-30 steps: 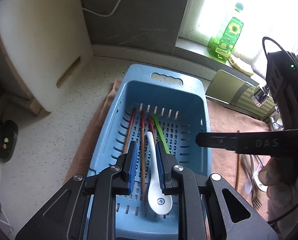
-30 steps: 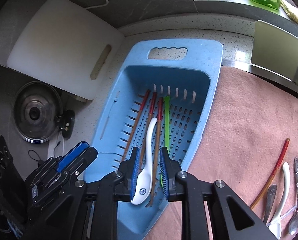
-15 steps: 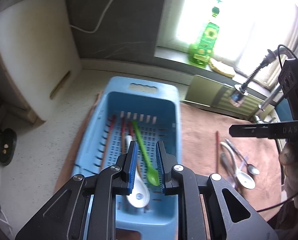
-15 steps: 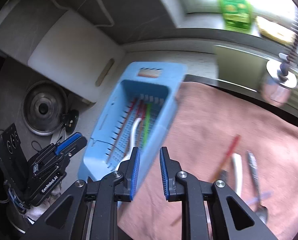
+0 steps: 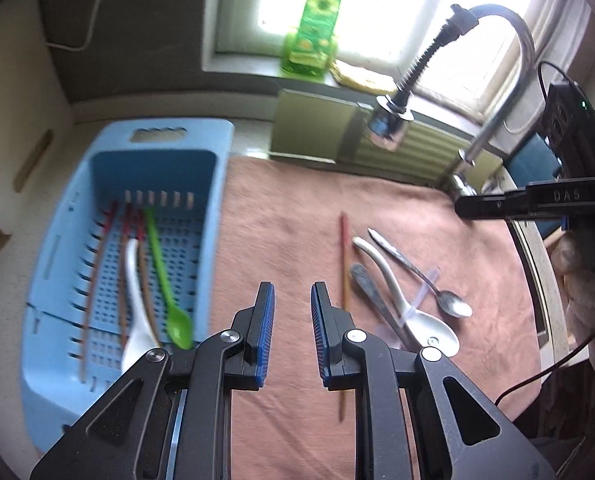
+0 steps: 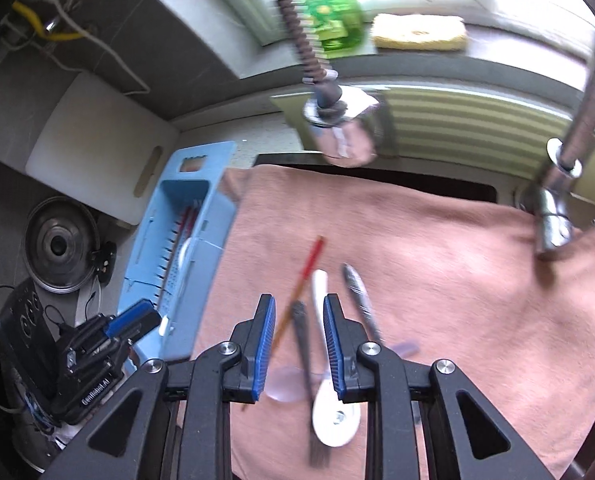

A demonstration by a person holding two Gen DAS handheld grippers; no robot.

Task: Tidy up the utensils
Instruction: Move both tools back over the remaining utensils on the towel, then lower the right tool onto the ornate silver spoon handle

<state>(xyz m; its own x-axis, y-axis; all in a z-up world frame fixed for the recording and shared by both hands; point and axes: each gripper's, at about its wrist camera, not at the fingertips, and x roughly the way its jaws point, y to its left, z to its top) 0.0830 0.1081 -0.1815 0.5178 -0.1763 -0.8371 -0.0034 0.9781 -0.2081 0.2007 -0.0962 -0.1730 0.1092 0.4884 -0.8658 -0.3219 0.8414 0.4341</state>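
Note:
A blue slotted basket (image 5: pixel 217 216) (image 6: pixel 217 216) on the left holds red chopsticks (image 5: pixel 109 240), a white spoon (image 5: pixel 133 280) and a green spoon (image 5: pixel 165 276). On the pink towel (image 5: pixel 289 216) (image 6: pixel 437 264) lie a red chopstick (image 5: pixel 344 256) (image 6: pixel 311 256), a white ceramic spoon (image 5: pixel 393 284) (image 6: pixel 320 292), a metal spoon (image 5: pixel 421 276) (image 6: pixel 357 292), a metal fork (image 5: pixel 371 288) (image 6: pixel 303 344) and a clear plastic spoon (image 6: pixel 285 380). My left gripper (image 5: pixel 292 292) is open and empty above the towel. My right gripper (image 6: pixel 299 304) is open and empty above the loose utensils.
A faucet (image 5: pixel 497 60) (image 6: pixel 577 128) with a hose spray head (image 5: pixel 389 120) (image 6: pixel 337 112) hangs over the towel. A green bottle (image 5: pixel 313 36) and sponge (image 6: pixel 417 32) sit on the windowsill. A white cutting board (image 6: pixel 93 148) and pot lid (image 6: pixel 59 244) are at the left.
Both grippers have swung right, from over the basket to over the towel and its loose utensils. The jaws stay open and empty.

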